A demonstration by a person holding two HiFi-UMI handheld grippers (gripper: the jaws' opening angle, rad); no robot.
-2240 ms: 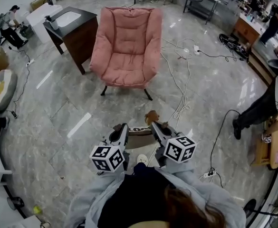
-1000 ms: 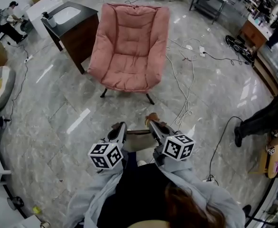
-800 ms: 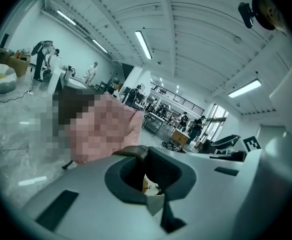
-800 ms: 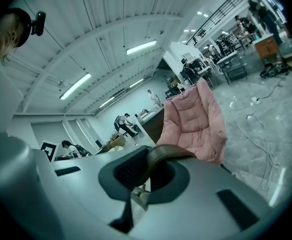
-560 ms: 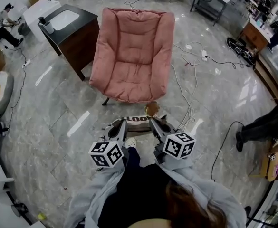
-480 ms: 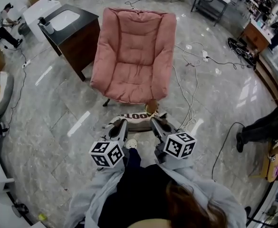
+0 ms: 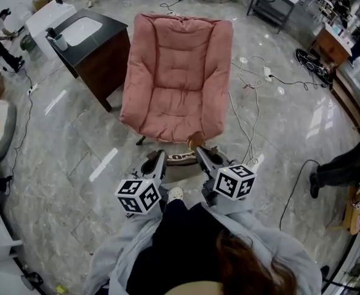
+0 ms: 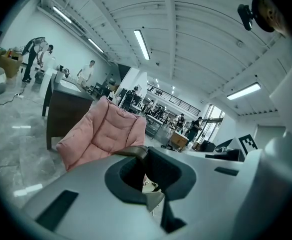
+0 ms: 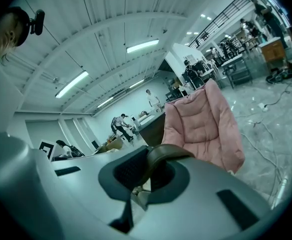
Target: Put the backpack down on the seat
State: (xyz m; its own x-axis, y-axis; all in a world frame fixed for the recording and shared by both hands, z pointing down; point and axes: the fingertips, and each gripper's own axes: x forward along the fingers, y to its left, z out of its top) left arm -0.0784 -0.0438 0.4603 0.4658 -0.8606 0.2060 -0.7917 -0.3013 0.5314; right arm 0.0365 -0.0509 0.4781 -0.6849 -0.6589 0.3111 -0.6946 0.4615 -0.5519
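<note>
Your sleeved arms reach forward side by side, tipped slightly down. Your left hand-held gripper and right hand-held gripper each clamp a smooth brown strap of the backpack. It hangs between them, just short of the pink, quilted, thickly padded seat.

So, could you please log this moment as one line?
backpack: held, not yet on seat | armchair: just ahead | left gripper: shut on backpack | right gripper: shut on backpack
</note>
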